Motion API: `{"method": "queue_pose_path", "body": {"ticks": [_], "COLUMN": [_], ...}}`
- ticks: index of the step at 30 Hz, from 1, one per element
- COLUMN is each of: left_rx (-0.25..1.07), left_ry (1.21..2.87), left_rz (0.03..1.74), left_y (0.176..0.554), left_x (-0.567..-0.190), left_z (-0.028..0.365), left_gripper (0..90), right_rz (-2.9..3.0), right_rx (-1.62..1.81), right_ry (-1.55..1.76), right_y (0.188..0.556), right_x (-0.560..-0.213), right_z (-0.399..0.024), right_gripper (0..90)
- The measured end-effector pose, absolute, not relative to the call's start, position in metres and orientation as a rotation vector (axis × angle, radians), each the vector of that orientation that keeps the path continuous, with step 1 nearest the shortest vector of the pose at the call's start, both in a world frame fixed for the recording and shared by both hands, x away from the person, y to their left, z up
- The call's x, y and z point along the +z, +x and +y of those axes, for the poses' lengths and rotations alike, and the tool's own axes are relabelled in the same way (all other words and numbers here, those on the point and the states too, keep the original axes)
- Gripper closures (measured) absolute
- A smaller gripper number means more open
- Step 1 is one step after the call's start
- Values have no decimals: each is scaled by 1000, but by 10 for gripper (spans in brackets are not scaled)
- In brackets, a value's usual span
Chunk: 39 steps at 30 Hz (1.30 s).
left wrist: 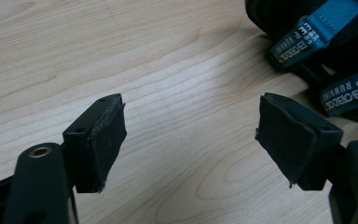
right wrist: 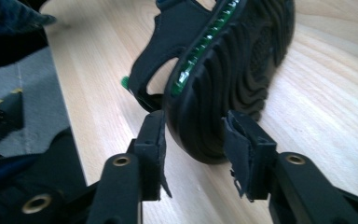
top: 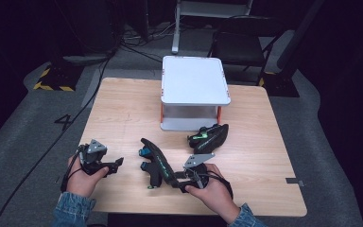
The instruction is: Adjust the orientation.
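Bright tabletop, dark surroundings; close-ups blurred

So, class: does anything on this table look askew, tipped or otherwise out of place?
Yes. The near sandal is tipped on its edge, its ribbed sole facing sideways, with the right gripper straddling its end. The far sandal by the white stand also lies crooked.

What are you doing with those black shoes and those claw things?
A person holds a claw in each hand at a wooden table. The right claw has its jaws around the end of a black sandal that lies on its side. The left claw is open over bare wood. A second sandal lies beside a small white shelf.
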<state>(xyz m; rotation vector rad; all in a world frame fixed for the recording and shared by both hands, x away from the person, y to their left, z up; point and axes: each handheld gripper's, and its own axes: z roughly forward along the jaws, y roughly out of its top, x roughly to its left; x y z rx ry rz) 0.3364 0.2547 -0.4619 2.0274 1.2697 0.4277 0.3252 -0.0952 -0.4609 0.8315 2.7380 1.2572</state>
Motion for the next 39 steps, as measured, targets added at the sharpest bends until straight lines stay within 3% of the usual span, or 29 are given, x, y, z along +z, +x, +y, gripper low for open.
{"method": "queue_pose_path", "body": {"ticks": [3,4,8,15,17,18,19,23,26,32,39], "left_rx": [421,391,321,259,266,266,279,310,274,333,362], "left_ry": [2027,2050,2094,2221,2235,2251,2258,2269,2237,2160,2177], "left_rz": [1255,1215,1127,940,920,921,933,909,941,956,896], "left_y": [336,334,328,322,322,323,324,325,326,331,342], "left_x": [-460,-458,-456,-463,-467,-469,-475,-478,-476,-461,-452], "left_z": [251,247,235,203,195,191,185,176,178,188,173], "left_gripper": [255,297,361,366,485,485,561,710,759,822,821], "right_rz": [2694,2630,2563,2521,2514,2514,2508,2501,2487,2488,2452], "right_rx": [1242,1230,1229,1245,1253,1253,1257,1258,1258,1238,1225], "right_ry": [787,754,765,836,839,839,843,852,866,887,947], "right_y": [325,326,332,340,341,341,341,342,343,345,346], "right_x": [-455,-446,-435,-432,-431,-431,-430,-429,-429,-433,-436], "right_z": [-99,-107,-127,-146,-149,-149,-150,-154,-159,-165,-179], "right_gripper": [528,489,479,476,477,477,477,479,482,483,483]}}
